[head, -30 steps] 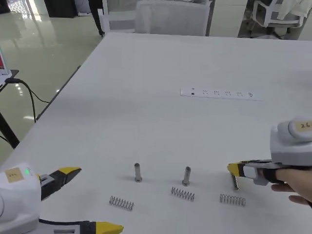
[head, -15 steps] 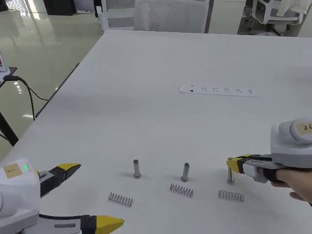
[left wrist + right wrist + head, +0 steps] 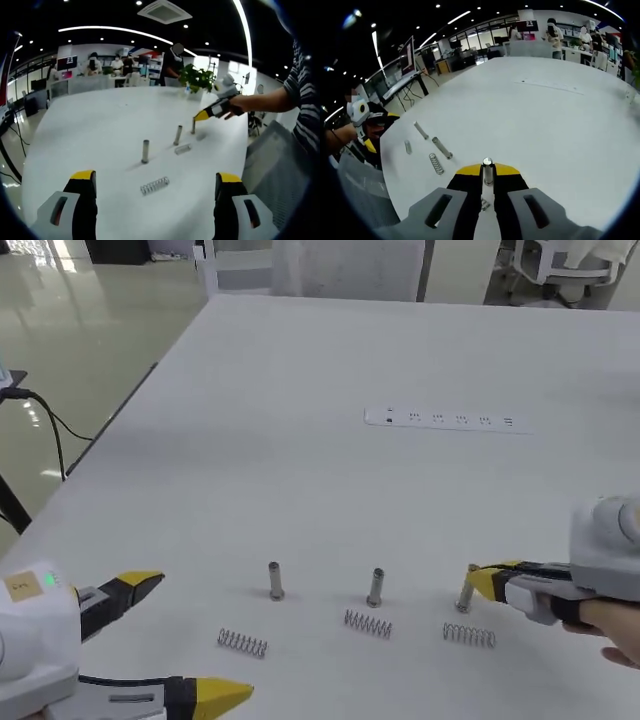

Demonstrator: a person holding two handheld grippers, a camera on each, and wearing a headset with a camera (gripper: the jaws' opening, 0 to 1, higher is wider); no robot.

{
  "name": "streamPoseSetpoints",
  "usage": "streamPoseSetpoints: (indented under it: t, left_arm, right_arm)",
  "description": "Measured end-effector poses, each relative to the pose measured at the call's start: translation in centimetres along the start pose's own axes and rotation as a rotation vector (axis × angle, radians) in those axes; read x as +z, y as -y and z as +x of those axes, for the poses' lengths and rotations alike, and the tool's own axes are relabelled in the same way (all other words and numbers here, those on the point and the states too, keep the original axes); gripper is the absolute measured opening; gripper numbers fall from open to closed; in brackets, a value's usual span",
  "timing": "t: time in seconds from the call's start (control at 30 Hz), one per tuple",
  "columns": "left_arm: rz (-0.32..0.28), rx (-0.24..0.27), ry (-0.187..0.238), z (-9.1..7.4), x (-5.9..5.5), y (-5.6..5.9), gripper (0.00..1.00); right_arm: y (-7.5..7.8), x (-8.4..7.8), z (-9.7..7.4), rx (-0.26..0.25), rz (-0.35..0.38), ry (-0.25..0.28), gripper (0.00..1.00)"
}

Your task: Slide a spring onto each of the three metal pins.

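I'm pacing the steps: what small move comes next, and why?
Probably lift the rightmost pin off the table: the right gripper is shut on it, its spring lies loose beside it, and the left gripper is open.

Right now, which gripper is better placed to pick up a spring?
The left gripper. It is open and empty, and the nearest spring lies just ahead of its jaws. The right gripper is shut on the rightmost pin.
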State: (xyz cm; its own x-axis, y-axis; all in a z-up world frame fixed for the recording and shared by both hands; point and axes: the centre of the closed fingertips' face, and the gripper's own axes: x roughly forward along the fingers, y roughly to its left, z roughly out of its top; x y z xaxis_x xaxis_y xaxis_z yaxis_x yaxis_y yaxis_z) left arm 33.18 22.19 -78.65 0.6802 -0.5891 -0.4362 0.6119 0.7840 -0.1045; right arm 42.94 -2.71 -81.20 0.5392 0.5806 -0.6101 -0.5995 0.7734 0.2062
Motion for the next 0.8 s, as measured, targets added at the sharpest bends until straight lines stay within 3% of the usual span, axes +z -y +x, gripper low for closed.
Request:
streamPoseSetpoints:
  t: [0.3, 0.8]
  left_arm:
    - [-0.002, -0.005, -0.003, -0.08, -0.19, 0.18, 0.96]
    - [-0.007, -0.008, -0.001, -0.31, -0.33, 0.38, 0.96]
  right_arm:
    - [-0.06, -0.19, -0.21, -0.014, -0.077, -0.002, 0.05]
    - [-0.51, -0.74, -0.37, -0.023, -0.105, -0.011, 0.06]
